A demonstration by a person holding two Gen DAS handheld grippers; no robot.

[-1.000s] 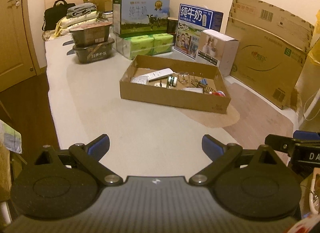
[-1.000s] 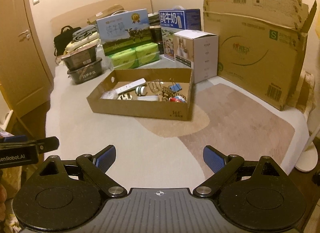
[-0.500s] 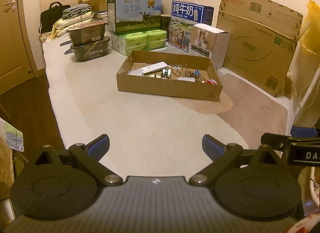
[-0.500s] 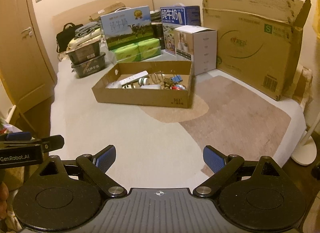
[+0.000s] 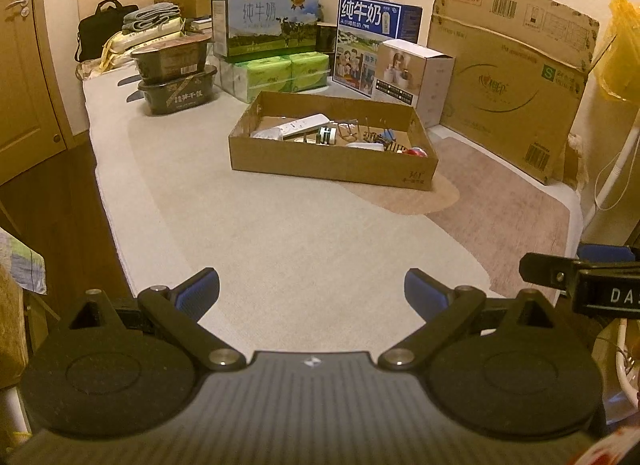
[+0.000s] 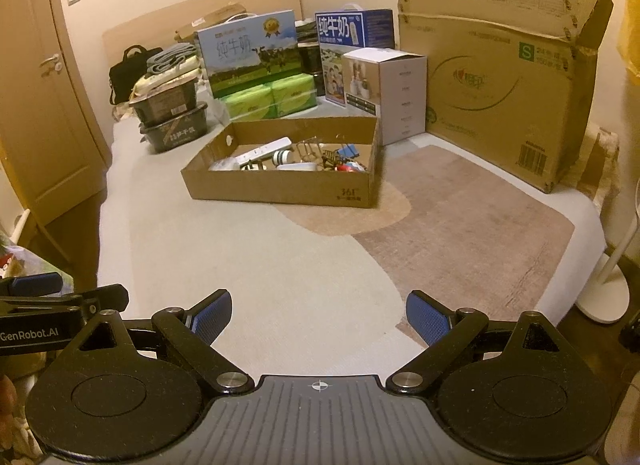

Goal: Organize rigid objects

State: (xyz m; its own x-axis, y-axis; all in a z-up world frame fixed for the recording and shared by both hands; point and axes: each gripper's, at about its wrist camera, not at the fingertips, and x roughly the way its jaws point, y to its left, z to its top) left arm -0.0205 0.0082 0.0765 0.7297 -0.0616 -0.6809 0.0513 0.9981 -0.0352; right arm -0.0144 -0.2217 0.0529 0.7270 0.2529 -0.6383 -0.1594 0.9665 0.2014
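A shallow cardboard tray [image 5: 332, 165] [image 6: 280, 187] sits mid-bed and holds several small rigid items: a white remote [image 5: 306, 125] [image 6: 264, 151], a small green-capped bottle [image 5: 328, 135], wire clips [image 6: 310, 149] and a red-and-white object [image 5: 416, 152]. My left gripper [image 5: 312, 293] hangs open over the near end of the bed, far short of the tray, nothing between its blue pads. My right gripper [image 6: 319, 315] is likewise open and empty, at the same near end. Each gripper shows at the edge of the other's view.
Behind the tray stand milk cartons [image 5: 264, 21], green tissue packs [image 5: 280, 75], a white box [image 5: 412, 73], two stacked black food tubs [image 5: 176, 73] and a large flattened carton [image 5: 508, 77] on the right. A wooden door [image 6: 44, 105] is left; a white fan base [image 6: 604, 297] is right.
Both views have pulled back from the tray, which now looks smaller and farther off. Both grippers stay wide open and empty.
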